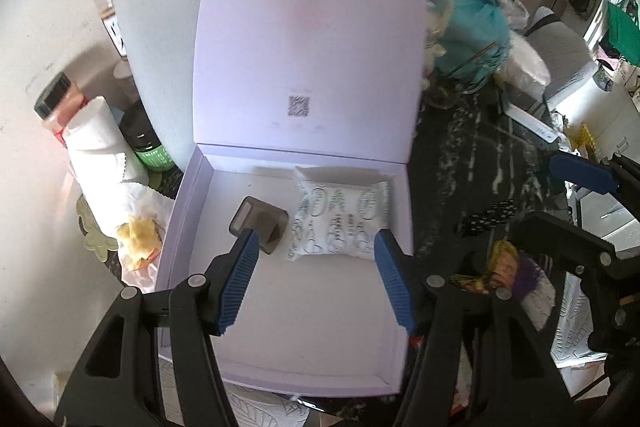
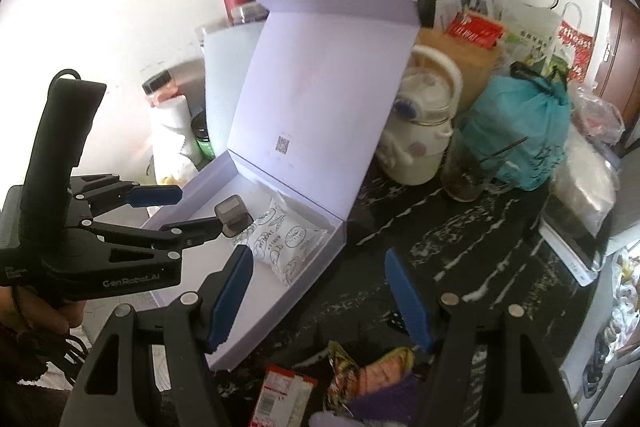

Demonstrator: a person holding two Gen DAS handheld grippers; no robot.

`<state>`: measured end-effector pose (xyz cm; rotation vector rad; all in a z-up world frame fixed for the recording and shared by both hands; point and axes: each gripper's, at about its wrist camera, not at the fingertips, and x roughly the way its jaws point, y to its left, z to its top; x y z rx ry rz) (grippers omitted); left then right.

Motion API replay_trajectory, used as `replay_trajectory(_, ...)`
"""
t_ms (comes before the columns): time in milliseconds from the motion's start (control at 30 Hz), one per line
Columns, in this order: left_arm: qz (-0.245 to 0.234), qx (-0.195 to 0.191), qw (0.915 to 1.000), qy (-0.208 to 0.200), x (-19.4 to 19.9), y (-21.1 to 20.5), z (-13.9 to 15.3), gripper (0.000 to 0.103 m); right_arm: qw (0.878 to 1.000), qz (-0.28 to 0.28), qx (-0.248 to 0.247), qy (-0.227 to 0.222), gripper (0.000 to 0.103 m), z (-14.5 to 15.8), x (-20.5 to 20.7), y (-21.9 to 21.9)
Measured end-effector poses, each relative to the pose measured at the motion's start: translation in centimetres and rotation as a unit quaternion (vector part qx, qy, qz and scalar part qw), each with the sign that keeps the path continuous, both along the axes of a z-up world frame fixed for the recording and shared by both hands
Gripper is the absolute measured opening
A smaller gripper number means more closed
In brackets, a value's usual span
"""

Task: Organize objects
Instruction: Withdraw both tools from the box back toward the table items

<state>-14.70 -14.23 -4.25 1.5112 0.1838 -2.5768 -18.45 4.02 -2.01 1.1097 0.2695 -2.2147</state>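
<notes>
An open lilac box (image 1: 280, 327) lies on the dark marble table, lid (image 1: 308, 39) upright. Inside it lie a white printed snack packet (image 1: 340, 215) and a small smoky-grey plastic case (image 1: 260, 223). My left gripper (image 1: 316, 247) is open and empty, hovering over the box floor just in front of both items. The box (image 2: 280, 291), packet (image 2: 284, 243) and case (image 2: 234, 215) also show in the right wrist view. My right gripper (image 2: 320, 271) is open and empty over the table, right of the box. Colourful snack wrappers (image 2: 360, 375) lie below it.
Left of the box stand a paper towel roll (image 1: 100, 147), a green-labelled bottle (image 1: 144, 139) and a spice jar (image 1: 60, 107). Behind, on the right, are a cream kettle (image 2: 420, 131), a glass cup (image 2: 468, 167) and a teal bag (image 2: 520, 127). A red-and-white packet (image 2: 284, 395) lies at the table front.
</notes>
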Motion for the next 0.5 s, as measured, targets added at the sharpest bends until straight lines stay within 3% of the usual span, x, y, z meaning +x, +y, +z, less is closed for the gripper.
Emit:
replay_trajectory(200, -0.013, -0.002, 0.9998, 0.017, 2.1, 3.3, 2.6, 0.058, 1.000, -0.014, -0.009, 0.011, 0.071, 1.5, 1.7, 3.3)
replay_trajectory(500, -0.026, 0.013, 0.9993, 0.025, 4.8, 8.5, 3.6, 0.058, 0.999, -0.039, -0.011, 0.018, 0.071, 2.6, 3.7, 8.7)
